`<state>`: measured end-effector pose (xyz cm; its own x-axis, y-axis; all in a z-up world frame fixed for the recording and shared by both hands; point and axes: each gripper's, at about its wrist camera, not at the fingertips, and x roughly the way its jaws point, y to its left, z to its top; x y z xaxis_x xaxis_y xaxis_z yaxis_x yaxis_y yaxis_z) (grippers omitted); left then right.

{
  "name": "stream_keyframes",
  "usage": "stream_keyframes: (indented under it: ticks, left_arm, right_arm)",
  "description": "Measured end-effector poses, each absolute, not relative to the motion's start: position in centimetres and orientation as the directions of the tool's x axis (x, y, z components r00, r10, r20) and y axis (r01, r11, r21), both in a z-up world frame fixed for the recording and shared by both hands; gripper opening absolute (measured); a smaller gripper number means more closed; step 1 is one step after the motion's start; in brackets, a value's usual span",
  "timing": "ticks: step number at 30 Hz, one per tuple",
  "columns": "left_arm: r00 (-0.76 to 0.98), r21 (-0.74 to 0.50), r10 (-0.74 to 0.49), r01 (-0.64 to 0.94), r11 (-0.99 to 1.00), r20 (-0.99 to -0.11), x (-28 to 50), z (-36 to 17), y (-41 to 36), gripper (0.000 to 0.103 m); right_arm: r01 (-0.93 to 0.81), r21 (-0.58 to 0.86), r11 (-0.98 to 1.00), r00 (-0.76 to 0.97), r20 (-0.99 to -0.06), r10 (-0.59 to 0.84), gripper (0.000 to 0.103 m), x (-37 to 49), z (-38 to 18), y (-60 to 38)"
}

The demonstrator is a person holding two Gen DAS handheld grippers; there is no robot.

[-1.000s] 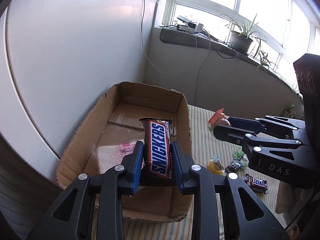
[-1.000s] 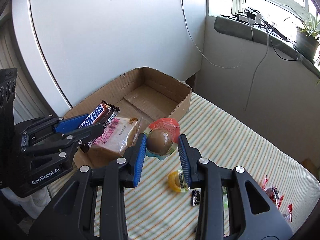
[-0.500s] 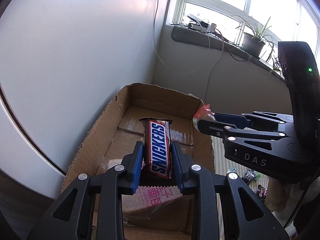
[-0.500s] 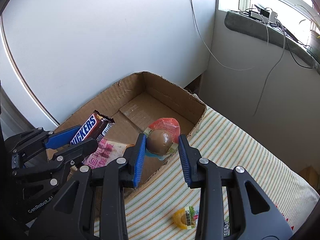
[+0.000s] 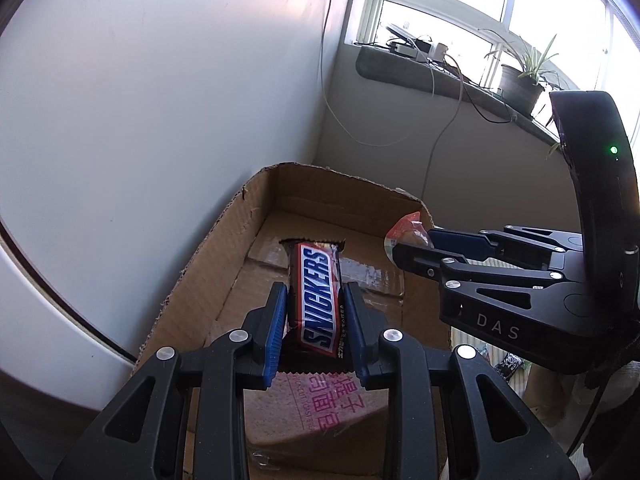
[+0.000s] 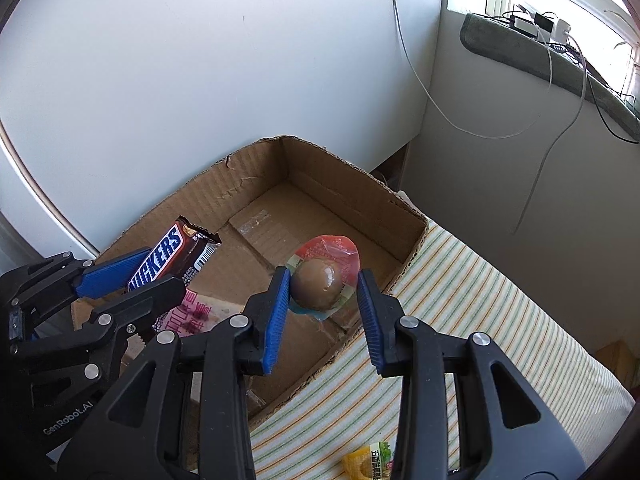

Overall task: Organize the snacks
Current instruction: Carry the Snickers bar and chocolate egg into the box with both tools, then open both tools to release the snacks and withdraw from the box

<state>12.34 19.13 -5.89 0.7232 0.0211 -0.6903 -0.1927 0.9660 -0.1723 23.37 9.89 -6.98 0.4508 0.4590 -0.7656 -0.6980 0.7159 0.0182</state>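
Observation:
My left gripper (image 5: 315, 287) is shut on a Snickers bar (image 5: 316, 268) and holds it lengthwise above the open cardboard box (image 5: 224, 248). A toast pack with pink writing (image 5: 320, 408) lies on the box floor under it. My right gripper (image 6: 323, 276) is shut on a brown packed egg in a red and clear wrapper (image 6: 318, 286), hanging over the box's near right part. In the right wrist view the left gripper (image 6: 164, 270) and the Snickers bar (image 6: 168, 256) sit at the left. In the left wrist view the right gripper (image 5: 414, 244) comes in from the right with the egg (image 5: 406, 226).
The box (image 6: 332, 184) stands against a white panel on a striped tablecloth (image 6: 480, 300). A yellow snack packet (image 6: 368, 464) lies on the cloth near me, and a small dark packet (image 5: 508, 364) to the right. Cables and a potted plant (image 5: 520, 84) line the windowsill.
Both grippers moved forward toward the box with their snacks. The right one went from above the tablecloth to above the box; the left one now hangs further along the box.

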Motion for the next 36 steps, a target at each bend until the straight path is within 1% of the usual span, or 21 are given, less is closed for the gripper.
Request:
stream_keyframes:
  ticks: [2, 3, 4, 5, 6, 7, 21, 28, 36]
  left_arm:
    - [0.723, -0.175, 0.022, -0.196, 0.965, -0.691, 12.3, -5.8, 19.2, 0.028]
    - [0.723, -0.173, 0.024, -0.198, 0.965, -0.691, 12.3, -5.8, 19.2, 0.031]
    - [0.723, -0.171, 0.029, -0.202, 0.964, -0.69, 12.3, -5.7, 19.2, 0.037]
    - [0.725, -0.173, 0.03, -0.204, 0.964, -0.688, 12.2, -5.7, 19.3, 0.038]
    - [0.727, -0.175, 0.028, -0.202, 0.964, -0.686, 12.1, -5.6, 19.3, 0.038]
    - [0.729, -0.174, 0.028, -0.201, 0.964, -0.684, 12.0, -5.5, 19.2, 0.038]
    - [0.751, -0.173, 0.023, -0.182, 0.968, -0.66, 10.3, -3.8, 17.7, 0.038]
    - [0.762, -0.181, -0.007, -0.145, 0.973, -0.648, 9.2, -3.1, 15.8, 0.038]
    - [0.76, -0.197, -0.061, -0.089, 0.976, -0.647, 8.5, -3.1, 13.0, 0.038]
  right_arm:
    - [-0.699, 0.015, 0.715, 0.451, -0.766, 0.458, 0.037, 23.4, -6.9, 9.8]
    - [-0.699, 0.015, 0.715, 0.451, -0.767, 0.457, 0.039, 23.4, -6.9, 9.9]
    - [-0.698, 0.014, 0.716, 0.453, -0.766, 0.456, 0.047, 23.4, -6.9, 9.8]
    - [-0.696, 0.012, 0.718, 0.458, -0.763, 0.457, 0.051, 23.3, -6.8, 9.8]
    - [-0.695, 0.012, 0.719, 0.463, -0.758, 0.46, 0.058, 23.2, -6.6, 9.7]
    - [-0.695, 0.012, 0.719, 0.465, -0.755, 0.462, 0.058, 23.1, -6.5, 9.6]
    - [-0.682, 0.017, 0.731, 0.496, -0.725, 0.479, 0.059, 21.2, -4.2, 6.5]
    - [-0.667, 0.014, 0.745, 0.523, -0.703, 0.481, 0.059, 19.4, -3.0, 2.5]
    - [-0.625, 0.007, 0.781, 0.557, -0.697, 0.452, 0.059, 17.4, -2.9, -3.6]
